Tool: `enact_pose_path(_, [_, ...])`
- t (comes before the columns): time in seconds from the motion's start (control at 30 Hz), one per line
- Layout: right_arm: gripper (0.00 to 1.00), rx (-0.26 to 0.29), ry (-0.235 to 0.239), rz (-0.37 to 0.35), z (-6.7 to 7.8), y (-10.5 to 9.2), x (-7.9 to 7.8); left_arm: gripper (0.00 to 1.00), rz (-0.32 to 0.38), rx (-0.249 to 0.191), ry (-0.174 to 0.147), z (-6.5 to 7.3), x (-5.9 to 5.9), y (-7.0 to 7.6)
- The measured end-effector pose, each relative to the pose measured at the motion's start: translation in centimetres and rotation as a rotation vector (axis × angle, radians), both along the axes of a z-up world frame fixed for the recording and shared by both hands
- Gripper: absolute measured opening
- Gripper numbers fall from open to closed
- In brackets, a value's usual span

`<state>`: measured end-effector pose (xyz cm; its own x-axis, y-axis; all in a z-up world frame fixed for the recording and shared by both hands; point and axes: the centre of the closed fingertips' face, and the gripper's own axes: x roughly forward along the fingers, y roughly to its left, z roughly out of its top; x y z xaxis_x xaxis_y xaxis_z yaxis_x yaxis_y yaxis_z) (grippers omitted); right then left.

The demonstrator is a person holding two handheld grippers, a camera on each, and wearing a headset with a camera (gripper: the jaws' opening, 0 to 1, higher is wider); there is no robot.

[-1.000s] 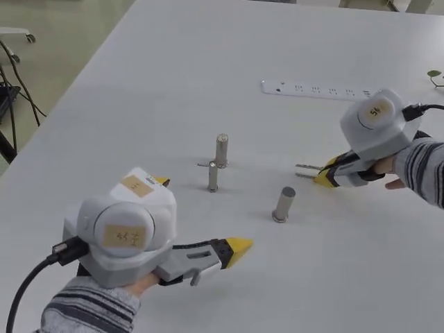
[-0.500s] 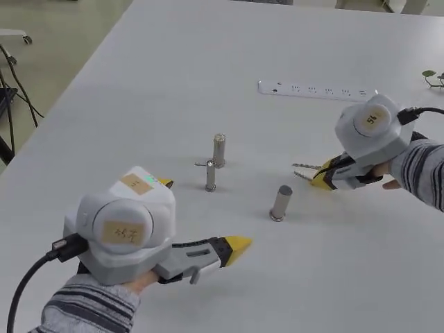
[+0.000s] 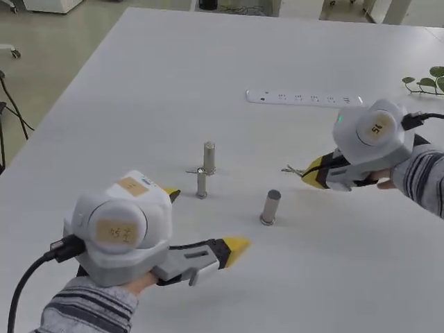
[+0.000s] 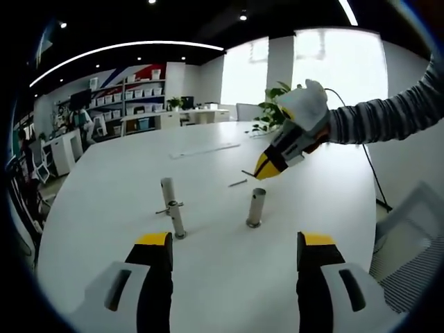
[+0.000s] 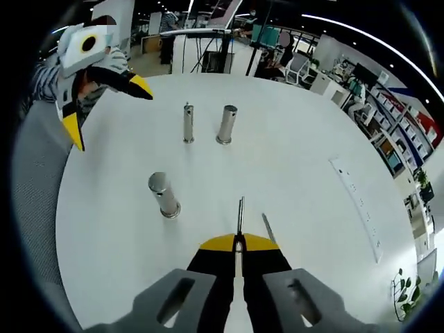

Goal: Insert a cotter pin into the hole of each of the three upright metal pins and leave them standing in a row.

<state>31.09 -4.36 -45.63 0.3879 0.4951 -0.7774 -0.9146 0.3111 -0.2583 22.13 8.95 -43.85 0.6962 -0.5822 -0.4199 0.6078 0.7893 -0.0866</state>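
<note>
Three upright metal pins stand on the white table: a far pin (image 3: 209, 157), a slim pin (image 3: 201, 182) with a cotter pin (image 3: 192, 171) through its top hole, and a thicker pin (image 3: 269, 207) to the right. My right gripper (image 3: 310, 173) hovers right of the thicker pin, shut on a cotter pin (image 5: 240, 210) that points toward the pins. A second loose cotter pin (image 5: 267, 225) lies on the table just beside it. My left gripper (image 3: 205, 218) stands open in front of the pins with nothing between its fingers.
A white power strip (image 3: 303, 98) lies at the far side of the table. Green leaves (image 3: 423, 82) sit at the far right edge. The table's left edge (image 3: 41, 146) drops to the floor.
The head camera has shifted, so everything sits lower and more to the left. The right gripper keeps its hold on the cotter pin near the thicker pin. The left gripper has not moved.
</note>
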Motion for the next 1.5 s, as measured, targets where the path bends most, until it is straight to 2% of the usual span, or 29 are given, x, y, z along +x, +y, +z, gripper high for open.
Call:
enact_pose_path(0.17, [0.0, -0.002, -0.053, 0.062, 1.4, 1.2, -1.4, 0.62, -0.022, -0.031, 0.005, 0.5, 0.0, -0.5])
enact_pose_path(0.23, [0.0, 0.0, -0.072, 0.102, 1.9, 1.8, -2.1, 0.59, -0.024, -0.056, 0.017, 0.7, 0.0, -0.6])
enact_pose_path(0.3, [0.0, -0.002, -0.089, 0.134, 2.4, 2.3, -2.8, 0.57, -0.028, -0.061, 0.02, 0.8, 0.0, -0.6])
enact_pose_path(0.47, [0.0, -0.006, -0.104, 0.196, 2.7, 3.5, -4.5, 0.49, -0.046, -0.075, 0.011, 1.5, 0.2, -0.9])
enact_pose_path(0.57, [0.0, -0.015, -0.112, 0.238, 2.7, 4.1, -5.5, 0.45, -0.063, -0.086, 0.018, 1.8, 0.1, -1.4])
enact_pose_path(0.7, [0.0, -0.018, -0.13, 0.298, 2.8, 4.7, -6.6, 0.42, -0.086, -0.115, 0.017, 2.4, -0.1, -2.1])
enact_pose_path(0.8, [0.0, -0.021, -0.14, 0.336, 2.8, 5.1, -7.3, 0.42, -0.088, -0.118, 0.012, 2.6, -0.2, -2.4])
enact_pose_path(1.03, [0.0, -0.036, -0.163, 0.402, 2.5, 5.8, -8.9, 0.33, -0.1, -0.162, 0.049, 2.6, -0.7, -3.3])
enact_pose_path(1.27, [0.0, -0.036, -0.18, 0.447, 2.5, 6.6, -10.1, 0.22, -0.099, -0.212, 0.115, 2.3, -1.2, -3.9])
enact_pose_path(1.5, [0.0, -0.023, -0.192, 0.463, 2.8, 7.3, -10.6, 0.14, -0.101, -0.245, 0.132, 2.5, -1.4, -4.4])
